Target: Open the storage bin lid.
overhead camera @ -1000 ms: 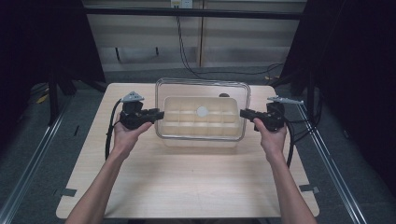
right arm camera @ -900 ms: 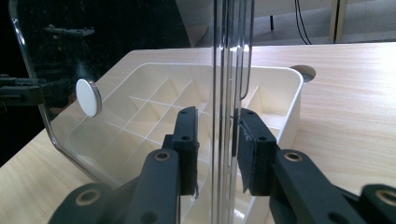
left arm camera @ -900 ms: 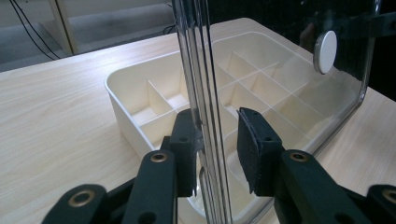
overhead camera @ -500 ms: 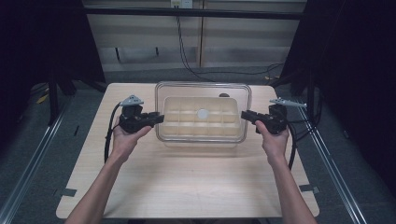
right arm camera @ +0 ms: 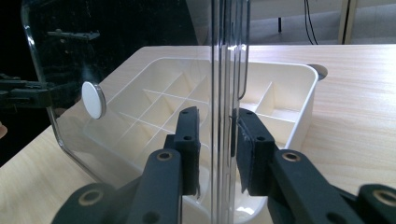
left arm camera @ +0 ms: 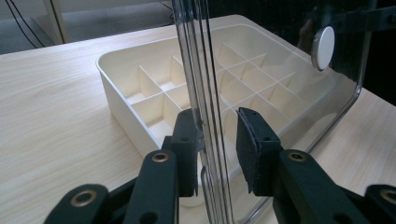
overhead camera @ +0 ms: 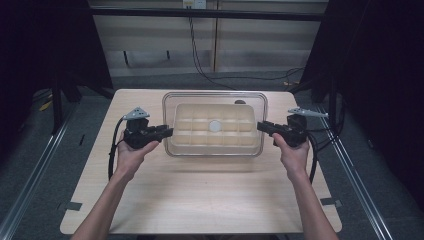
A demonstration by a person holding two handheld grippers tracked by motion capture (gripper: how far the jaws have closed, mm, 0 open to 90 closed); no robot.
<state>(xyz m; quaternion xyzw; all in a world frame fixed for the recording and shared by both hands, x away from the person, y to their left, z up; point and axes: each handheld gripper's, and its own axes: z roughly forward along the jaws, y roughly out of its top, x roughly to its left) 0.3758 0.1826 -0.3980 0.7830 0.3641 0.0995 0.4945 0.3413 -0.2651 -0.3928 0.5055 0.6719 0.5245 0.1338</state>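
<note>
Table (overhead camera: 200, 200) carries a cream divided tray (overhead camera: 215, 131) toward its far edge, long axis running between the left and right edges. Above the tray a clear lid (overhead camera: 215, 96) is held level. Forearms reach from the near edge, hands level at either short end. The left gripper (overhead camera: 165, 132) and right gripper (overhead camera: 264, 127) each pinch the lid's rim. The gripper views show the lid edge-on between the pads and the tray's compartments; the high view shows its rounded rectangle.
</note>
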